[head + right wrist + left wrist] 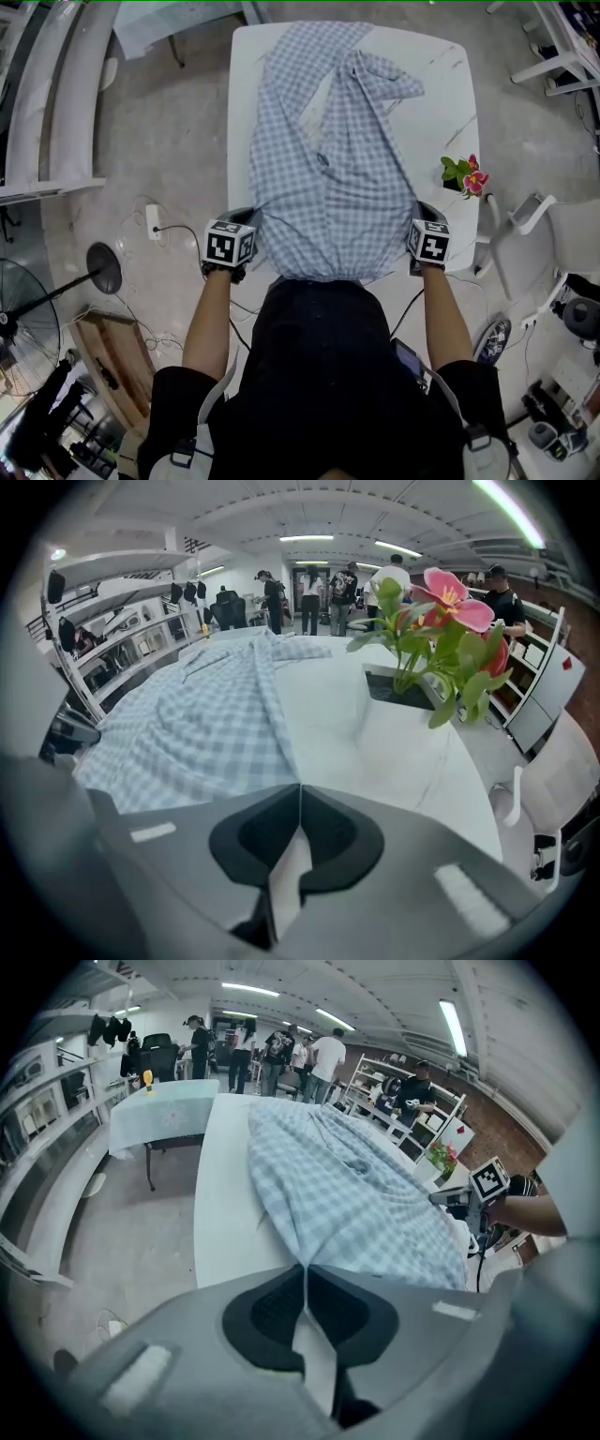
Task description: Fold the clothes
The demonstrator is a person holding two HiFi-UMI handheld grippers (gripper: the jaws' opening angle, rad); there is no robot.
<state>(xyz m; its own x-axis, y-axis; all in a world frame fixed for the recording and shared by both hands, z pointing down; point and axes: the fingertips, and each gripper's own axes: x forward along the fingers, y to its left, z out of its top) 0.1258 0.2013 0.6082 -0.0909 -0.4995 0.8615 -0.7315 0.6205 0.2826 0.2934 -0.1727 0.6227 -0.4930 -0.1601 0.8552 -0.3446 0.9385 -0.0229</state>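
A blue-and-white checked shirt (328,159) lies spread lengthwise on the white table (441,103), its near hem hanging over the front edge by the person's body. My left gripper (251,223) is at the hem's left corner. In the left gripper view the jaws are shut and the shirt (337,1194) gathers to a point between the pads (281,1307). My right gripper (417,214) is at the hem's right corner. In the right gripper view the jaws are shut too, and the edge of the shirt (206,724) runs into them.
A potted pink flower (466,175) stands on the table's right edge, close to my right gripper, and looms large in the right gripper view (427,621). A fan (28,309) stands on the floor at left, a white chair (553,225) at right. Several people (281,1054) stand far behind.
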